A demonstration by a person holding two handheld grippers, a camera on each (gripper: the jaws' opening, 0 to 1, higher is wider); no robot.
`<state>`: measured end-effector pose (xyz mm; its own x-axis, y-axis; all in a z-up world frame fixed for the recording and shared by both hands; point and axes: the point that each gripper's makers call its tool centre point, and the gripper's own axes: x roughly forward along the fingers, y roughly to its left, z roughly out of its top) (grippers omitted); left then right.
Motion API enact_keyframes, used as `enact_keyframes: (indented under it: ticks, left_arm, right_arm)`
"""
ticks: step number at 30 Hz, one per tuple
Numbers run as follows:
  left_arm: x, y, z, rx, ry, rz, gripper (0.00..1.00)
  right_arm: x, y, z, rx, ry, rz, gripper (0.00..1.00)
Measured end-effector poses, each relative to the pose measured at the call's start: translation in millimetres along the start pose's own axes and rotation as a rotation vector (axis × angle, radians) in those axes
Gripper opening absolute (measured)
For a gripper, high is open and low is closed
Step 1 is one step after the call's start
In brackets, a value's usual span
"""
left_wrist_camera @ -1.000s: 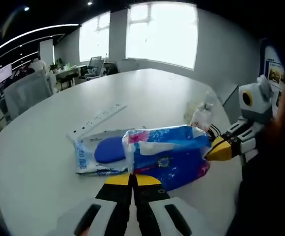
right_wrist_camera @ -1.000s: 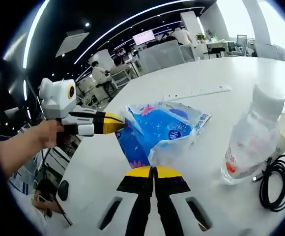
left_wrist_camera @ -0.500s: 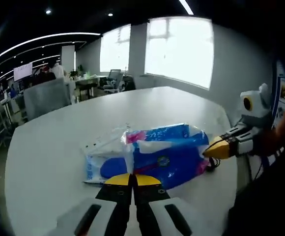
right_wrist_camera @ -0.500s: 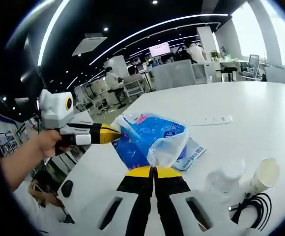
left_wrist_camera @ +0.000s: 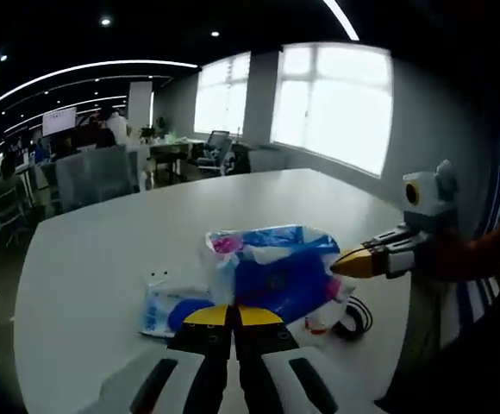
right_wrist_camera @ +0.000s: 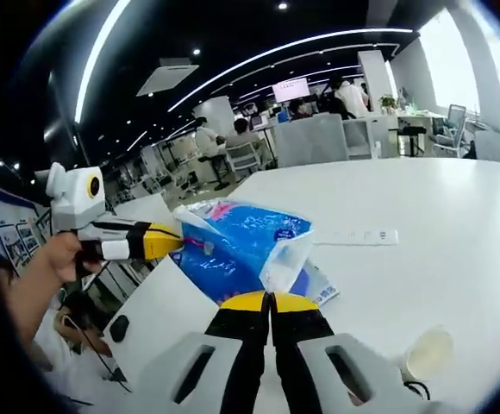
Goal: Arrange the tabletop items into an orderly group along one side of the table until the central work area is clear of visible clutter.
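A: Where is the blue pack (left_wrist_camera: 278, 274) from us?

B: Held up off the table (left_wrist_camera: 95, 259) between our two grippers. In the left gripper view it sits straight ahead of the left gripper (left_wrist_camera: 231, 316), whose jaws are pressed together on its near edge. The right gripper (left_wrist_camera: 346, 263) comes in from the right and pinches the far end. In the right gripper view it is the mirror: the right gripper (right_wrist_camera: 270, 301) is clamped on a corner of the pack (right_wrist_camera: 237, 246), and the left gripper (right_wrist_camera: 168, 241) bites the other end.

A: So its long axis?

B: We judge it runs gripper to gripper, one end in each. Neither is nearer; both have it already.

A: And the side we want to stack along?

B: We can't tell which side yet. The pack hangs over the flat wipes packet (left_wrist_camera: 164, 304), also in the right gripper view (right_wrist_camera: 317, 285), so the next move turns on carrying it clear of that.

A: Count for us.

B: One blue pack, one wipes packet, one power strip (right_wrist_camera: 356, 235) lying well apart on the open white top, one paper cup (right_wrist_camera: 428, 354) near the right gripper's side, one coil of black cable (left_wrist_camera: 353, 316) just past the pack. Something small with a red label sits beside the cable; too blurred to name.
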<state>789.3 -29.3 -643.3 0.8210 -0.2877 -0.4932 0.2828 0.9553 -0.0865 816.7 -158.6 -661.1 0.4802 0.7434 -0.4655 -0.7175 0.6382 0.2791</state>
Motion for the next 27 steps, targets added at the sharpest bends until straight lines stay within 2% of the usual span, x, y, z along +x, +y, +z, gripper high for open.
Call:
enact_keyframes:
  ticks: [5,7,13,15,16,20,22,27]
  left_arm:
    - [11,-12.9,8.1,-0.021,-0.007,0.007,0.00]
    - [17,-19.0,13.6,-0.024,-0.024,0.006,0.00]
    - [43,-36.2,24.4,-0.040,-0.039,-0.002,0.00]
    - [51,-39.9,26.2,-0.053,-0.041,-0.012,0.00]
    - [57,-43.5,28.5,-0.060,-0.045,-0.019,0.00]
    - [71,-52.3,33.0,-0.059,-0.042,-0.032,0.00]
    - [83,-57.5,35.8,-0.060,-0.037,-0.041,0.00]
    - [103,-68.3,36.3,-0.049,-0.015,-0.067,0.00]
  right_arm:
    - [-7,-20,13.3,-0.036,0.014,-0.005,0.00]
    - [-8,-35,18.4,-0.042,0.022,-0.011,0.00]
    - [-12,-70,26.8,-0.011,0.035,-0.023,0.00]
    - [-16,-78,26.3,0.014,0.041,-0.028,0.00]
    - [-15,-87,28.9,0.014,0.042,-0.036,0.00]
    - [-19,-101,27.6,-0.002,0.053,-0.057,0.00]
    - [-19,-114,28.9,-0.003,0.058,-0.069,0.00]
    - [-19,-139,28.4,-0.004,0.068,-0.101,0.00]
